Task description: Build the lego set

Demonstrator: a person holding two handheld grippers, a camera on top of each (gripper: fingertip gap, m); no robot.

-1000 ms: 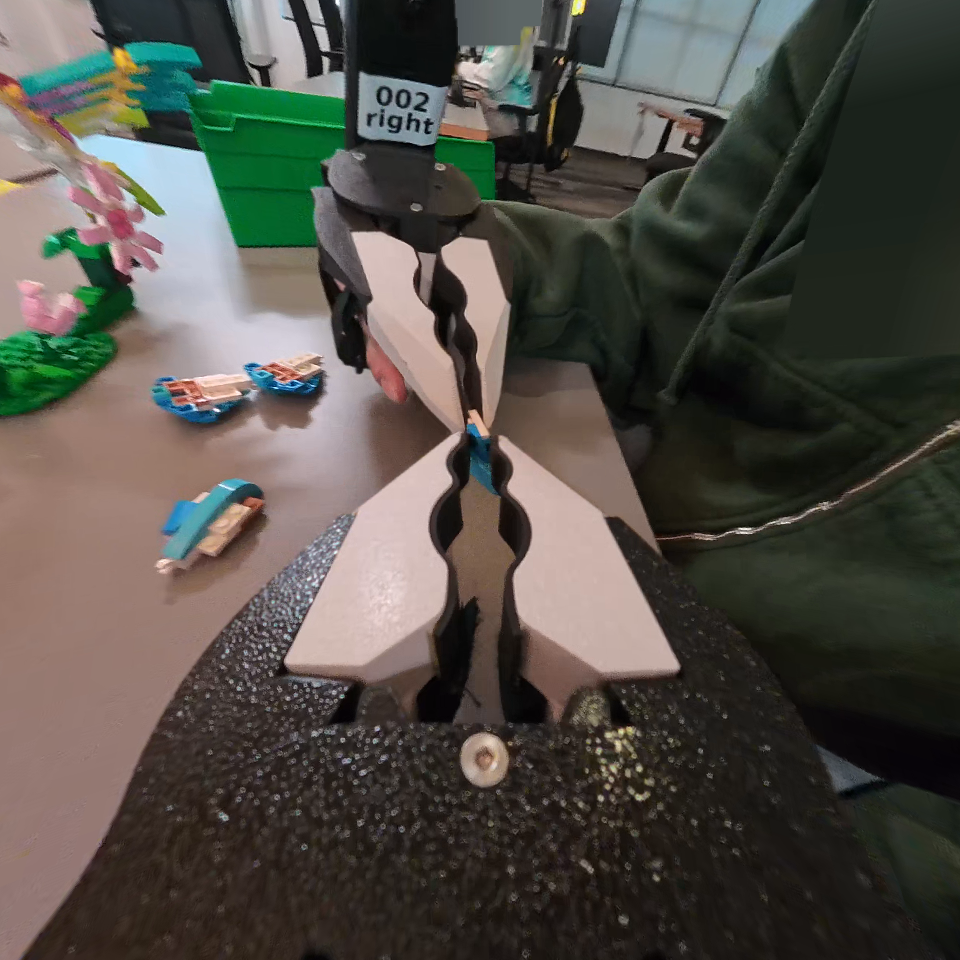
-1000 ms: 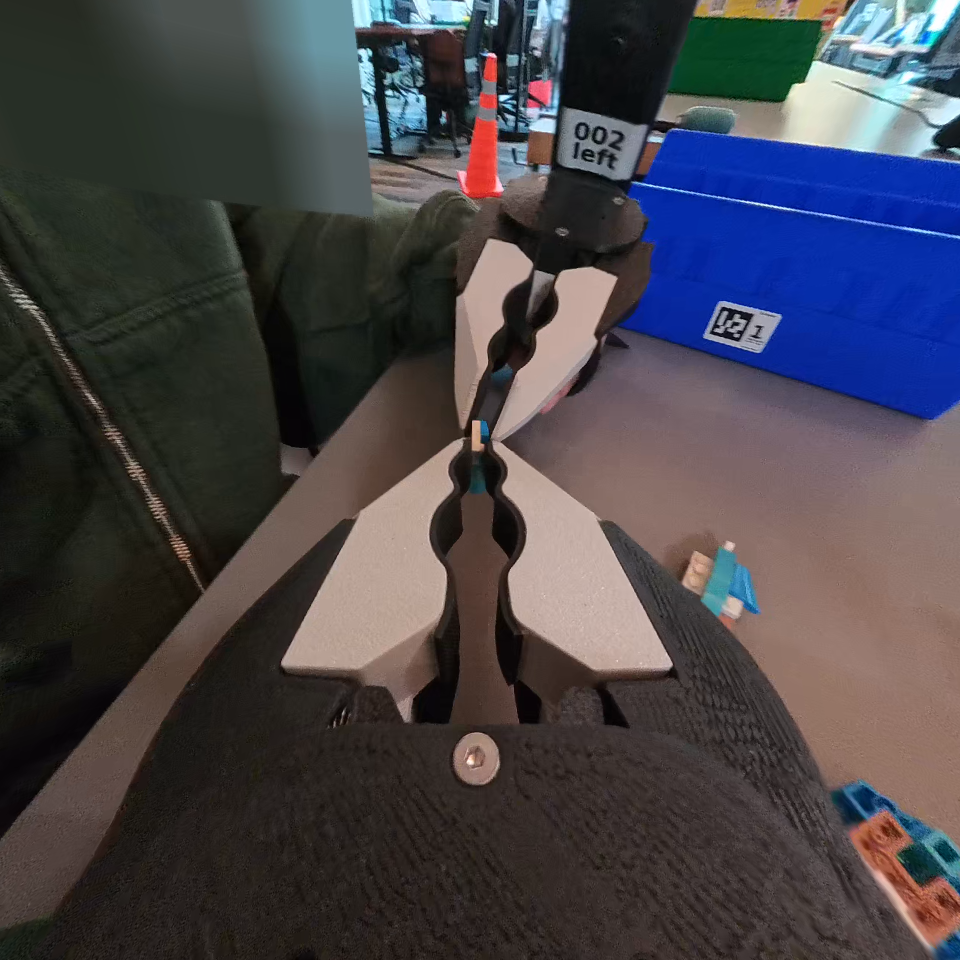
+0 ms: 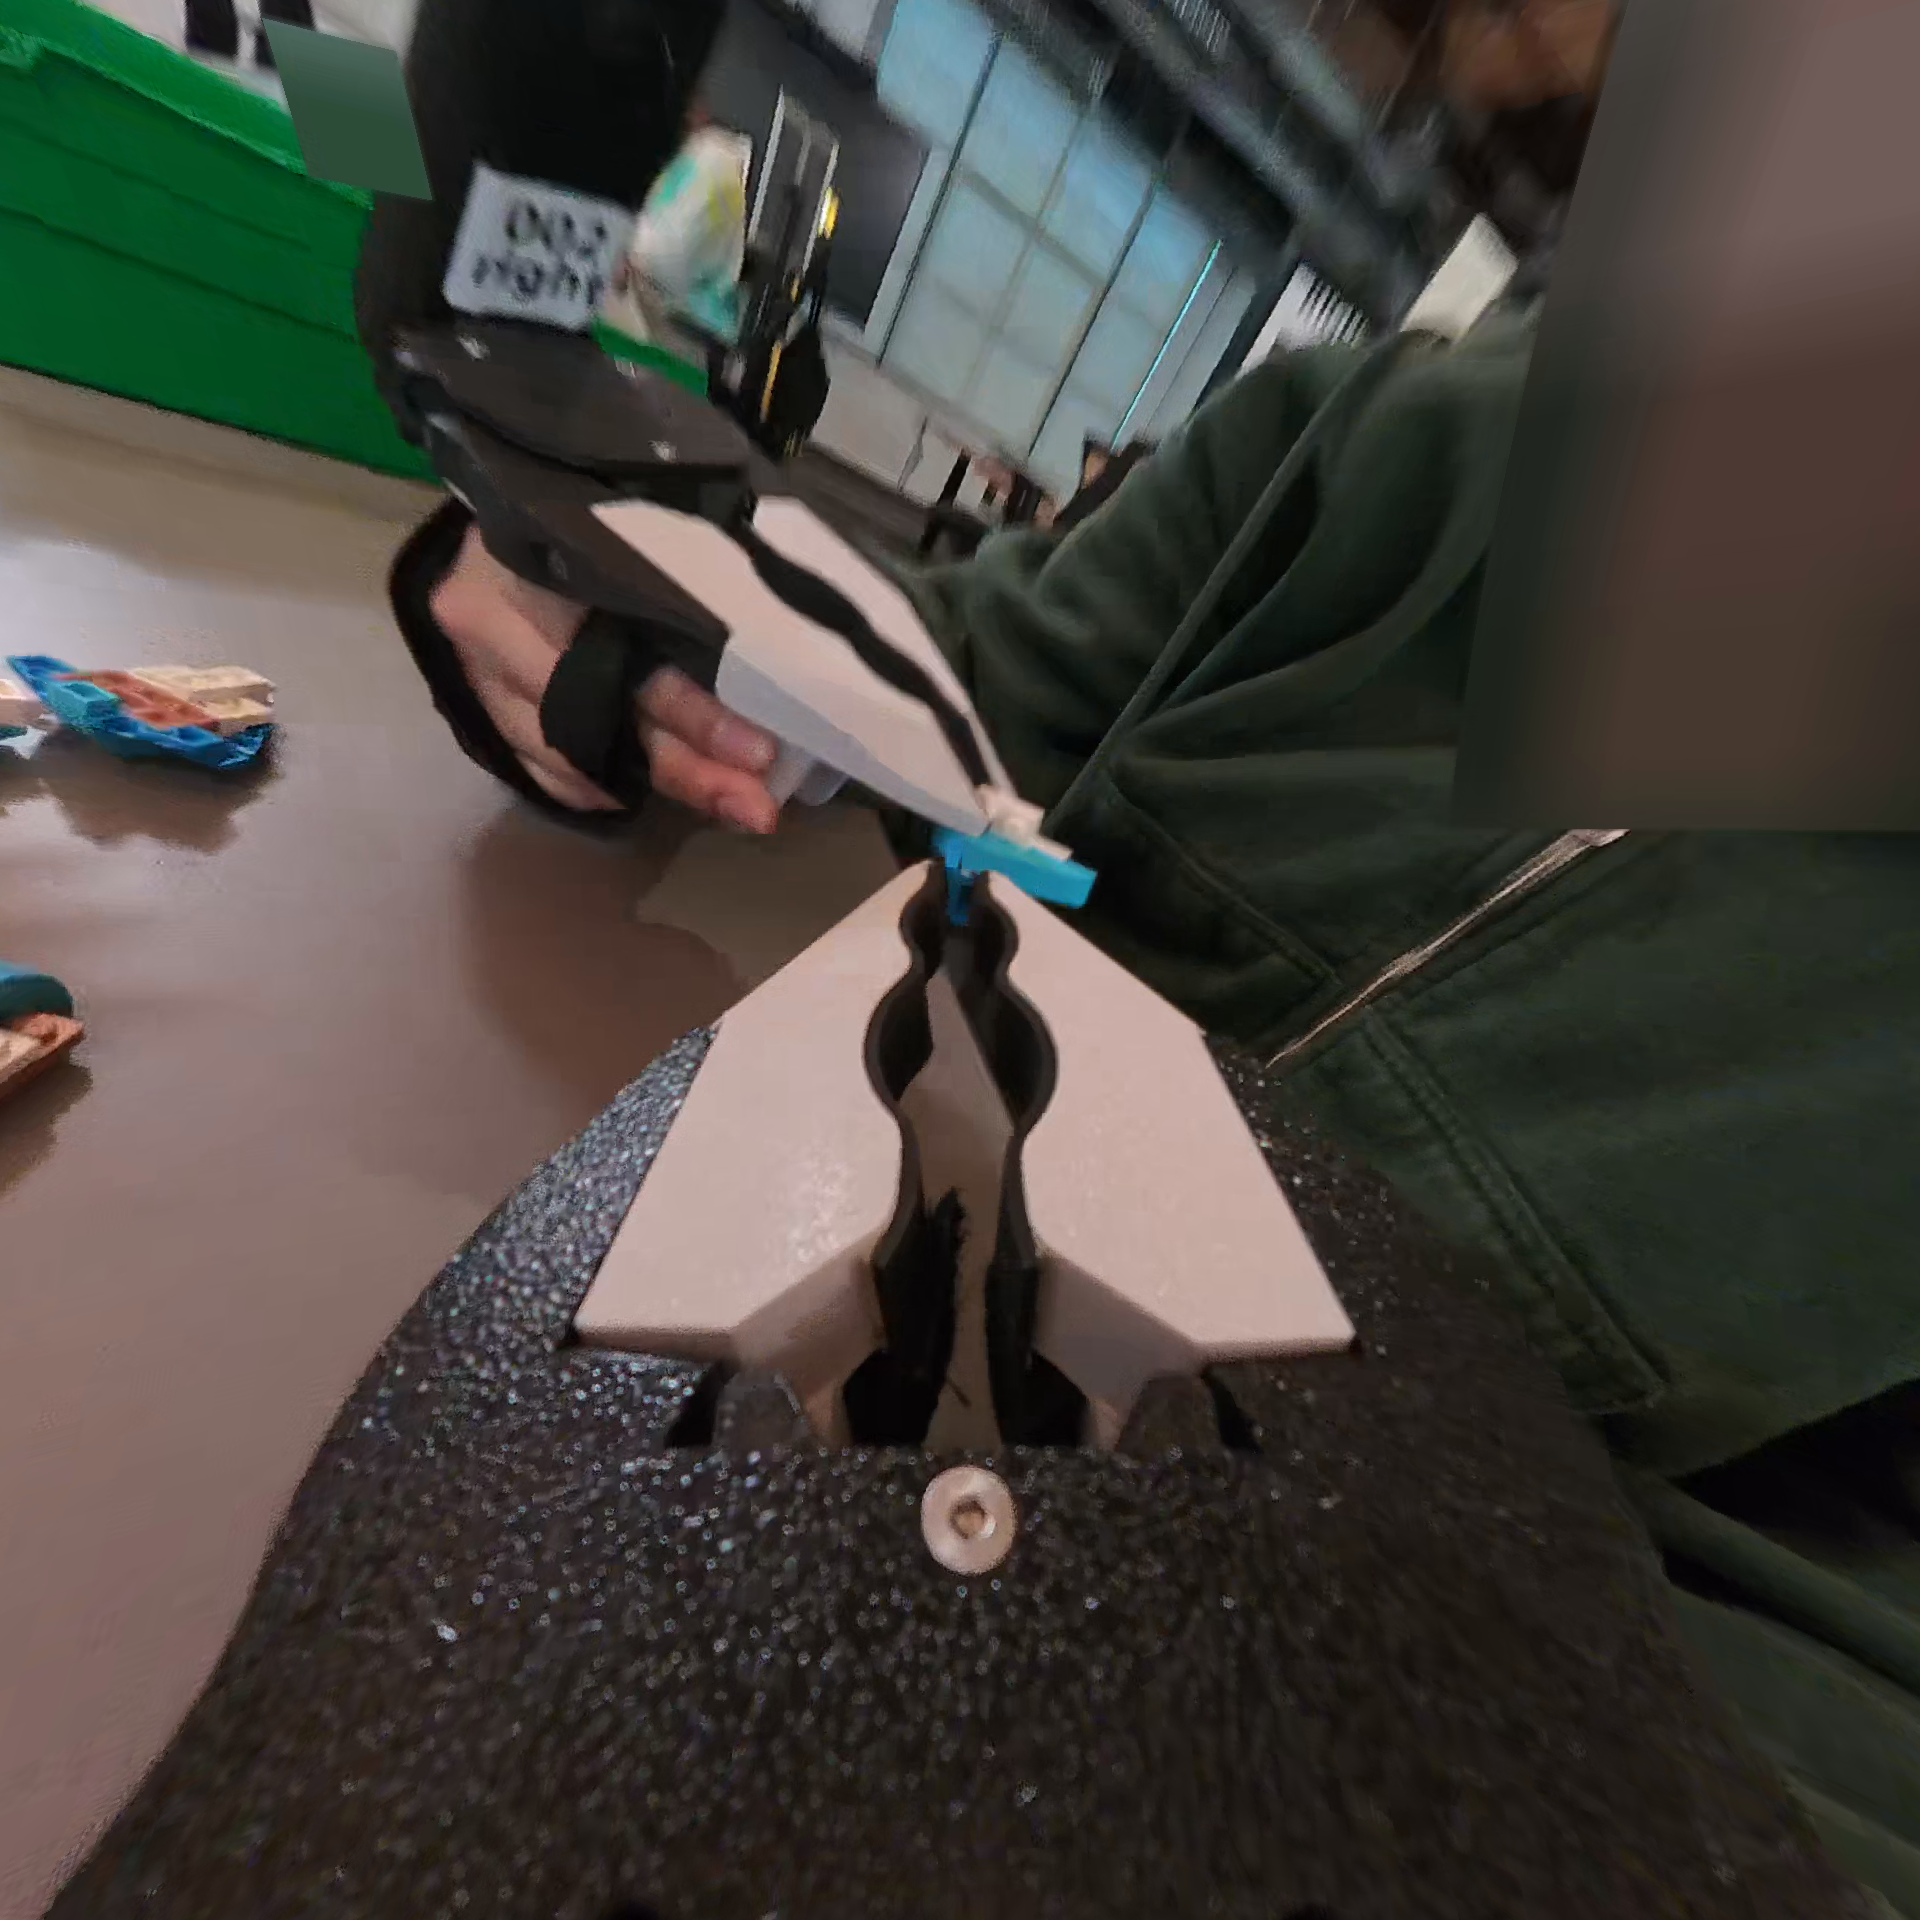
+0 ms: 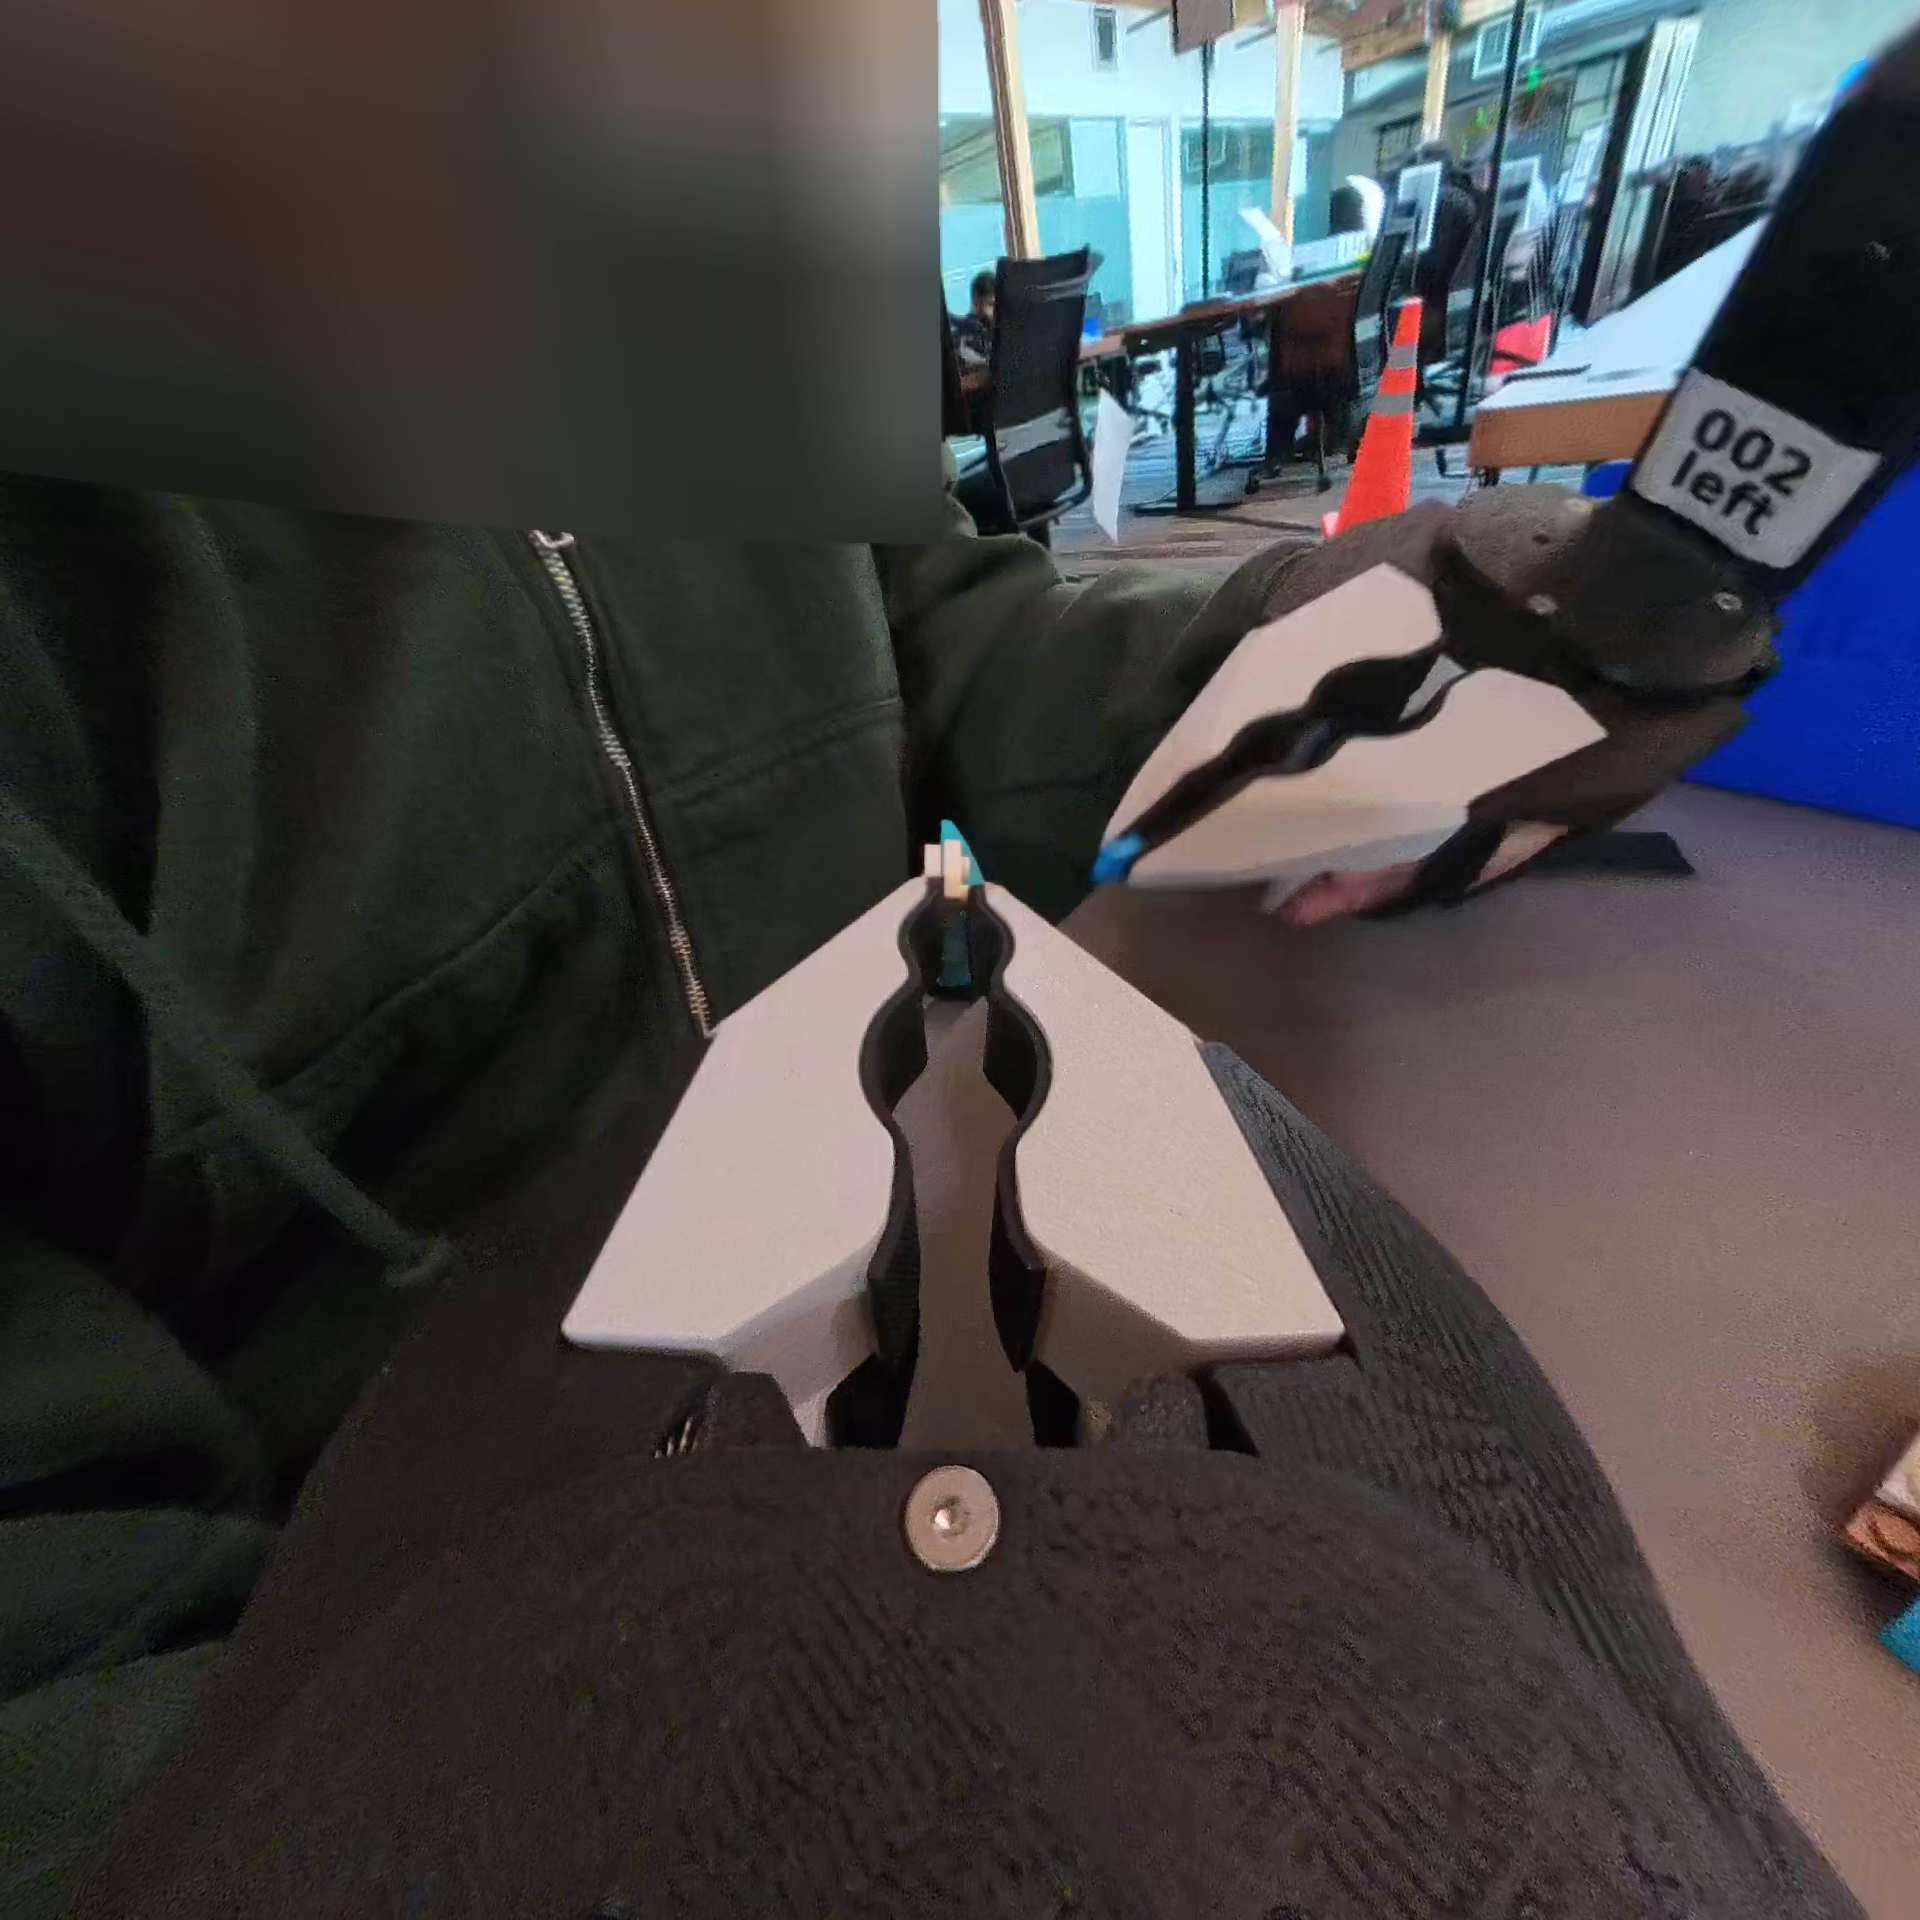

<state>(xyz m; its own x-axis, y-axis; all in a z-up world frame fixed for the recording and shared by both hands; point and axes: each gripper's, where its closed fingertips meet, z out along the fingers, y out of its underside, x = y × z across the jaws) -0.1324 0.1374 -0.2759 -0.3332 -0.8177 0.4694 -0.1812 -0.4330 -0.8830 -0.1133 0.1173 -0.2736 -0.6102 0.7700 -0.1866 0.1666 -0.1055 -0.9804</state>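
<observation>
Since a second ago my two grippers have come apart: they were tip to tip on one small brick assembly, and now each carries its own piece. The left gripper (image 3: 961, 883) is pinched narrow on a small blue brick piece (image 3: 958, 896) right at its fingertips; in the right wrist view that same piece shows as a blue speck (image 4: 1117, 858) at the end of the left gripper, which lies tilted low over the counter (image 4: 1558, 1091). The right gripper (image 4: 951, 904) is likewise closed down on a white-and-teal brick piece (image 4: 948, 871), which stands up out of its tips; from the left wrist view this piece (image 3: 1023, 840) sticks out sideways, long axis pointing away from the right gripper toward my green jacket (image 3: 1558, 1091). The two pieces look just beside each other in the left view and clearly apart in the right view, so I read them as separated, the right piece above and slightly right of the left one. Farther out on the counter lie a blue and tan brick build (image 3: 156, 707), another partly cut off at the frame edge (image 3: 31, 1023), and a green bin (image 3: 156, 260) behind.
</observation>
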